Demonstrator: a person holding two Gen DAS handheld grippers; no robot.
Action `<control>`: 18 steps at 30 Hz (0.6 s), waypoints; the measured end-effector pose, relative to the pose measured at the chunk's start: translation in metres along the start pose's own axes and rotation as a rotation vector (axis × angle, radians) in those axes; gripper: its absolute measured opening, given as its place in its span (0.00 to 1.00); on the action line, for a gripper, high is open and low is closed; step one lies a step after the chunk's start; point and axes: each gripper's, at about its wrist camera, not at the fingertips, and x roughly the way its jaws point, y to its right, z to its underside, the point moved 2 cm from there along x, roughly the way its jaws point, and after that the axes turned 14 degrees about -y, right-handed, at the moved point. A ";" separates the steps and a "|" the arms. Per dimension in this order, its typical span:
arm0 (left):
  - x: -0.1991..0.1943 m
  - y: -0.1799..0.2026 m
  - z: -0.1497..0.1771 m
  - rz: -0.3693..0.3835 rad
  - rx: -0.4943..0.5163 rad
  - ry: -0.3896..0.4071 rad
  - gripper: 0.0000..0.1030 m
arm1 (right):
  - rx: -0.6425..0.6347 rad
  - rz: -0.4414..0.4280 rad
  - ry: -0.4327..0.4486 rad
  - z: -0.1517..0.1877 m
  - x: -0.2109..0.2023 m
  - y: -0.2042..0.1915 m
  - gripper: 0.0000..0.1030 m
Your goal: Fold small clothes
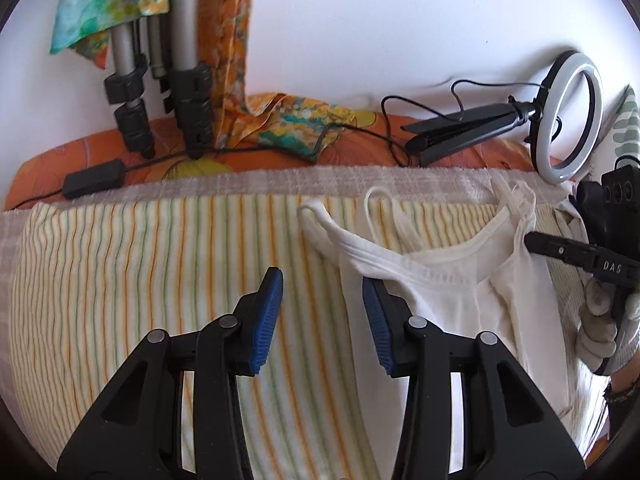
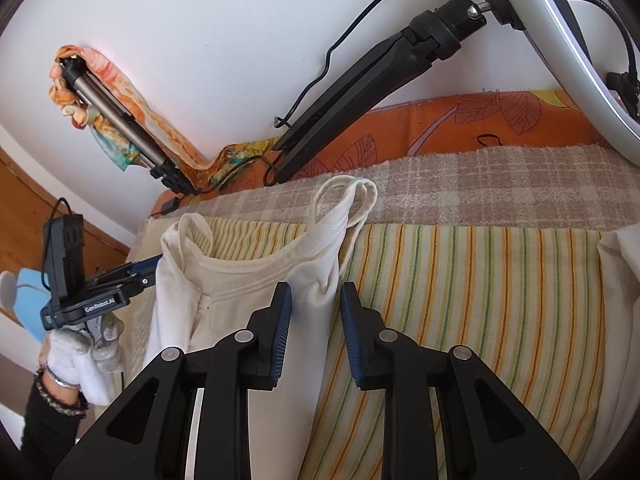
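Observation:
A small white tank top (image 1: 448,280) lies on a striped towel (image 1: 120,280), its straps pointing toward the wall. My left gripper (image 1: 320,276) is open over the towel beside the top's left edge. Only towel shows between its blue pads, and the right pad overlaps the top's hem. In the right wrist view the top (image 2: 240,276) runs under my right gripper (image 2: 315,286). That gripper's pads stand a little apart with the top's side edge in the gap, not pinched. The left gripper (image 2: 132,272) shows at the top's far side, and the right gripper (image 1: 532,240) shows by the strap.
A ring light (image 1: 570,116) on a folded black stand lies along the wall, with cables and a power adapter (image 1: 94,178). Tripod legs (image 1: 188,80) draped in orange scarves stand at back left. A gloved hand (image 2: 76,356) holds the left gripper. Another white cloth (image 2: 620,280) lies at the right.

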 end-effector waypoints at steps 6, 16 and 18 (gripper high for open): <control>0.011 -0.002 -0.005 -0.002 -0.025 0.016 0.27 | -0.016 0.010 0.002 -0.006 0.007 -0.004 0.21; -0.017 -0.043 0.011 0.358 -0.216 0.075 0.44 | -0.007 -0.007 0.004 -0.004 0.007 -0.001 0.11; -0.016 -0.034 0.013 0.368 -0.190 0.061 0.45 | -0.004 -0.010 0.003 -0.004 0.007 -0.001 0.11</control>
